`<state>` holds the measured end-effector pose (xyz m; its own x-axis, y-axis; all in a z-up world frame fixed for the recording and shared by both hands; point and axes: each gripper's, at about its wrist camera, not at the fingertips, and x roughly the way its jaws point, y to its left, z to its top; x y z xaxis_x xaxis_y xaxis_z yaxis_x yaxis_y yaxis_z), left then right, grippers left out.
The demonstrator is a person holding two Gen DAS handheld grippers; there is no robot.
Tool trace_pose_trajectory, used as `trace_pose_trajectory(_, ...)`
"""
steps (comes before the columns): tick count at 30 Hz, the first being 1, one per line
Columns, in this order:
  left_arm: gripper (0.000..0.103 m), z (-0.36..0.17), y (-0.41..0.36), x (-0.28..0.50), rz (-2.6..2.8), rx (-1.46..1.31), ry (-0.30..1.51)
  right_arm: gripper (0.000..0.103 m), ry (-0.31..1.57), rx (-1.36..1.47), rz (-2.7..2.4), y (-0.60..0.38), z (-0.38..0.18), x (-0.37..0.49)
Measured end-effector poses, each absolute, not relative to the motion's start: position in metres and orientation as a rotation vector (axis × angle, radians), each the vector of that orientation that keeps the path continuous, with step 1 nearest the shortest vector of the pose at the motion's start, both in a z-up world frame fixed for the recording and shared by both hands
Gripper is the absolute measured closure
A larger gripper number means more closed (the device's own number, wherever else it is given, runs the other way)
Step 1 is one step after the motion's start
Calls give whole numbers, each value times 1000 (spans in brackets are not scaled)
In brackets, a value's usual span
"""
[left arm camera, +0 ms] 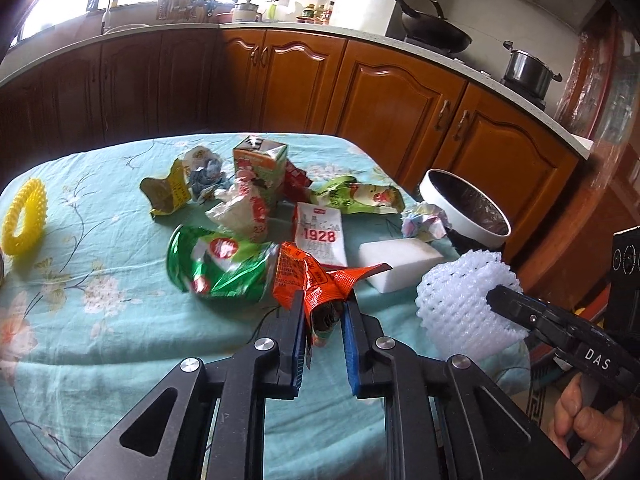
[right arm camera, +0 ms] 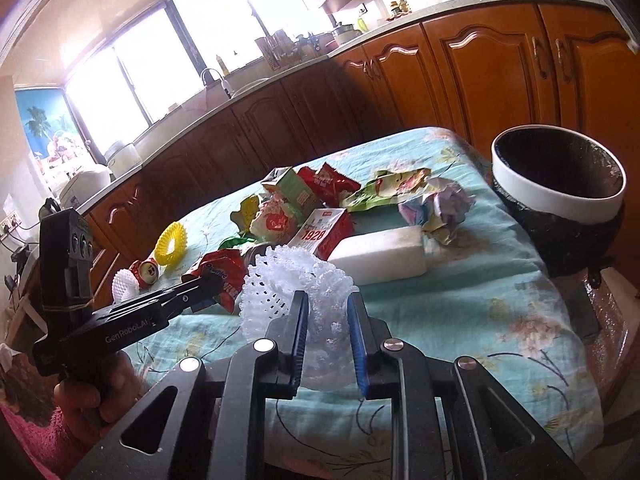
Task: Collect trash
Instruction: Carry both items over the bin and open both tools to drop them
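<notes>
While your left gripper (left arm camera: pixel 323 300) clamps the crumpled orange foil wrapper (left arm camera: pixel 316 280) over the floral table, only the right wrist view shows your right gripper (right arm camera: pixel 328 304) pinching the white foam fruit net (right arm camera: pixel 296 284).

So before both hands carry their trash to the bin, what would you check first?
1. Left gripper shut on orange wrapper: ok.
2. Right gripper shut on foam net: ok.
3. Bin open, black liner in: ok.
4. Bin within reach, beside the table: ok.
5. Wrapper clear of green bag: cannot tell, they overlap.
6. Room left in the bin: cannot tell.
</notes>
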<state>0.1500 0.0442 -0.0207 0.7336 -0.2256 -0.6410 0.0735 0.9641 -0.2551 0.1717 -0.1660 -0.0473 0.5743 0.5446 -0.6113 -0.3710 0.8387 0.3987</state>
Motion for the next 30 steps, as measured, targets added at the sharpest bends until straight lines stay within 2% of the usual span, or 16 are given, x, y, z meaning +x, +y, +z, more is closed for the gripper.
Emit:
trace_pose_trajectory(14,88,5,-29,204,-314,-104,732,83,711,315,357,-260,-25,211)
trace_pose_trajectory(30,87,-4,-111,330,-457,-41,796,82,687,325,192,-338,-24,290)
